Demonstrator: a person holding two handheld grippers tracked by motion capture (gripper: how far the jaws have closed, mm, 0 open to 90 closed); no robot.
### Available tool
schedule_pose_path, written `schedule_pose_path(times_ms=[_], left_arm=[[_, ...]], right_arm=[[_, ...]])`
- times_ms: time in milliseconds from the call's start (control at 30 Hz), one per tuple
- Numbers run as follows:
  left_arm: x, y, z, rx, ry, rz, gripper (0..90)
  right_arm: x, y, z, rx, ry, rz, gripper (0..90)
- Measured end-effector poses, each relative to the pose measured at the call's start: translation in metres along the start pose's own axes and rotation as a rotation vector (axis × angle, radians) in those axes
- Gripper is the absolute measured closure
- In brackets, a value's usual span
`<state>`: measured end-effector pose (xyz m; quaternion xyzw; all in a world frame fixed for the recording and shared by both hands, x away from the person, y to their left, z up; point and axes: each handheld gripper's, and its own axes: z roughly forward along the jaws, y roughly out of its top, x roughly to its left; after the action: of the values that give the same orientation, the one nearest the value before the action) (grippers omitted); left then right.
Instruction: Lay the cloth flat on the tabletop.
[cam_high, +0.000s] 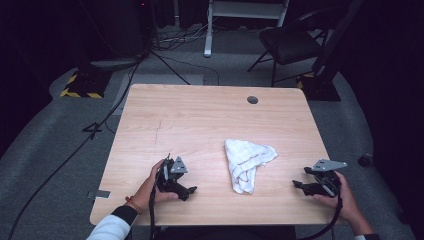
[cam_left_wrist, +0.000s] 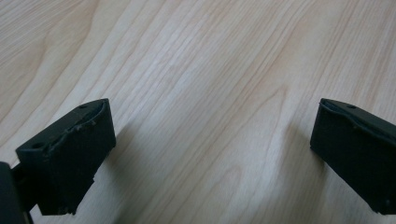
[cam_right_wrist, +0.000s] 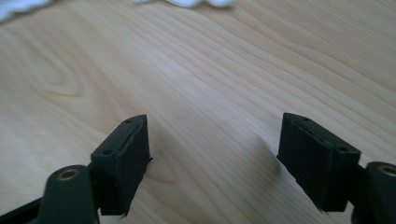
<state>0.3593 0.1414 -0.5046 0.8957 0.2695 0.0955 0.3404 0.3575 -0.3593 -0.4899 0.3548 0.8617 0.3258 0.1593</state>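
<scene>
A crumpled white cloth (cam_high: 247, 163) with thin red lines lies on the wooden table (cam_high: 200, 120), a little right of its middle. My left gripper (cam_high: 188, 191) rests low near the front left, held by a hand, its tips pointing right toward the cloth. In the left gripper view its jaws stand wide apart over bare wood, so the left gripper (cam_left_wrist: 212, 154) is open and holds nothing. My right gripper (cam_high: 298, 186) sits near the front right edge, pointing left. The right gripper (cam_right_wrist: 212, 158) is open too, with the white cloth (cam_right_wrist: 187, 3) just showing at the top edge.
A round grommet hole (cam_high: 252, 100) sits near the table's far edge. Beyond the table are a black chair (cam_high: 290, 42), a white frame (cam_high: 240, 15), cables on the grey floor and a yellow-and-black striped base (cam_high: 82, 87) at the left.
</scene>
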Motion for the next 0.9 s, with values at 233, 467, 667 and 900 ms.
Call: schedule_pose_path(times_ms=[233,467,667,900], left_arm=[[-0.010,0.023,0.020,0.001,-0.058,0.059,0.2],[-0.022,0.049,0.043,0.003,-0.104,0.115,0.3],[-0.032,0.069,0.060,0.004,-0.134,0.153,0.3],[-0.045,0.083,0.070,-0.018,-0.148,0.165,15.3]], right_arm=[[0.038,0.028,0.008,-0.037,0.069,-0.119,35.3],[0.093,0.059,0.036,-0.075,0.171,-0.255,40.8],[0.110,0.067,0.049,-0.068,0.216,-0.271,39.9],[0.121,0.068,0.058,-0.058,0.188,-0.318,45.7]])
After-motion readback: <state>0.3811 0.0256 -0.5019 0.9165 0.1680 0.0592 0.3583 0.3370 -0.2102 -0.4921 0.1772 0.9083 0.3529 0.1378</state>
